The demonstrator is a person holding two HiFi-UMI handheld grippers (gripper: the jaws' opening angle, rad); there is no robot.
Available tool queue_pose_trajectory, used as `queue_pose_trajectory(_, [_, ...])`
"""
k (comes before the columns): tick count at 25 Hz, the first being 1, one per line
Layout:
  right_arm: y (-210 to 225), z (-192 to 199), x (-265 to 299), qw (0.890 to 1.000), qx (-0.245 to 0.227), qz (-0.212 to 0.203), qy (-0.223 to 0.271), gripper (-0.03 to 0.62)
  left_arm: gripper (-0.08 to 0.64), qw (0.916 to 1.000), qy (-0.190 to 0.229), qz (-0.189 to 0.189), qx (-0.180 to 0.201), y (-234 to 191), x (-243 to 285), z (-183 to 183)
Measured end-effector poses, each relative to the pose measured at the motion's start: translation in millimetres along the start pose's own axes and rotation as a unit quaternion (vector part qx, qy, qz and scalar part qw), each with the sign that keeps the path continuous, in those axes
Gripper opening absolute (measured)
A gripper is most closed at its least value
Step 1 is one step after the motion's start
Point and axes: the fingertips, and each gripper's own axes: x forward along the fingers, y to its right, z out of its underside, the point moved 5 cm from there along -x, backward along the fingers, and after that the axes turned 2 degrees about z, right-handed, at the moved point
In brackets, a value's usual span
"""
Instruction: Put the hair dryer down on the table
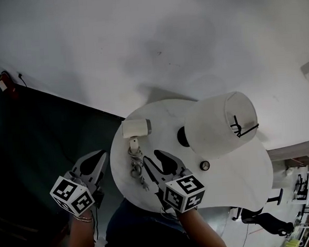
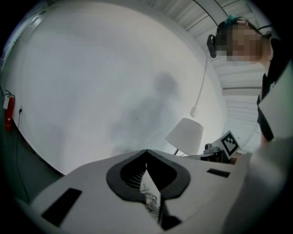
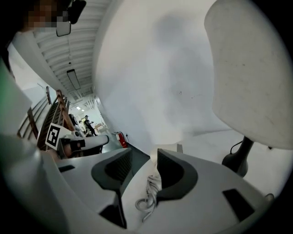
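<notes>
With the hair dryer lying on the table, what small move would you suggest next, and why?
Probably draw the right gripper back, clear of the table: the hair dryer lies there, cord bunched beside it, and the gripper's jaws stand apart, holding nothing.

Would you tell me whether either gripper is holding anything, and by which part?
Nothing is held: the hair dryer and its cord lie loose on the table.

In the right gripper view, the hair dryer [image 3: 170, 147] is mostly hidden behind one jaw of the right gripper [image 3: 144, 155]. Above it, the lamp shade [image 3: 247, 77] is cut off by the picture's edge. Far to its left, a person [image 3: 87, 122] is too small to be made out.
</notes>
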Motion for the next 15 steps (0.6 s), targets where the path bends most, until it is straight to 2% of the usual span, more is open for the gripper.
queue_pose_trajectory(15, [0.9,-20.2,-35.9,0.997,-0.026,-0.064,0.031,0.087,0.018,0.9997,0.007,-0.017,0.018,41.2,3.7,-10.1])
